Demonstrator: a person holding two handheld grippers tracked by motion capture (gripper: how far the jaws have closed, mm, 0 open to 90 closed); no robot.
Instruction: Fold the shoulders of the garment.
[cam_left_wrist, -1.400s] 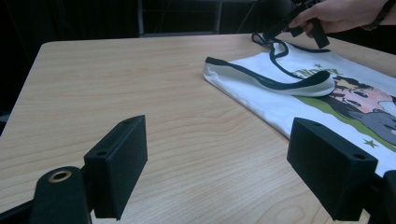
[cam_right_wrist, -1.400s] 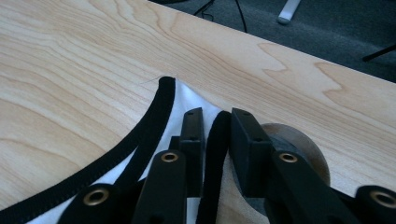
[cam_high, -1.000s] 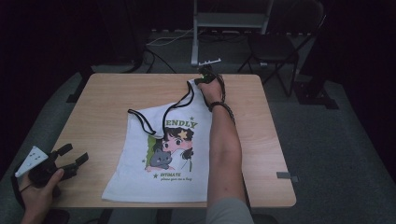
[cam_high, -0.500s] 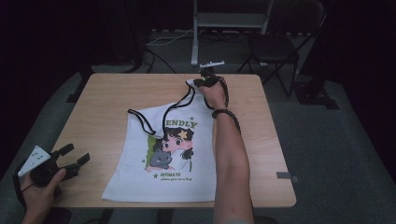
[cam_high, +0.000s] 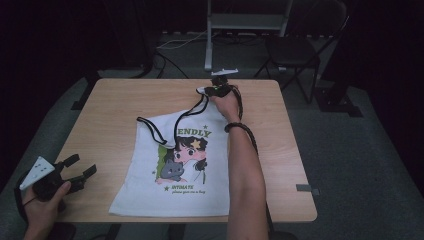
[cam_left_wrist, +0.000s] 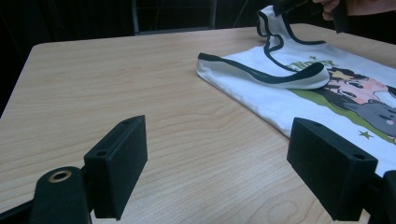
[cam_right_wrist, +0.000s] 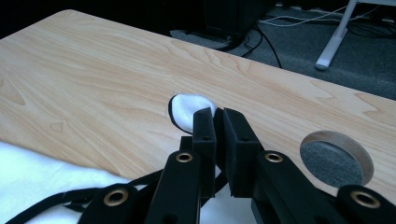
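At the table's (cam_high: 115, 100) near left corner the left claw (cam_high: 80, 167) rests low over the wood, its jaws spread wide apart with nothing between them. To its right a white tank top (cam_high: 187, 165) with a cartoon print lies flat in the middle of the table. At the far edge the right claw (cam_high: 209, 91) is clamped on the top's shoulder strap (cam_right_wrist: 189, 112), lifting it slightly.
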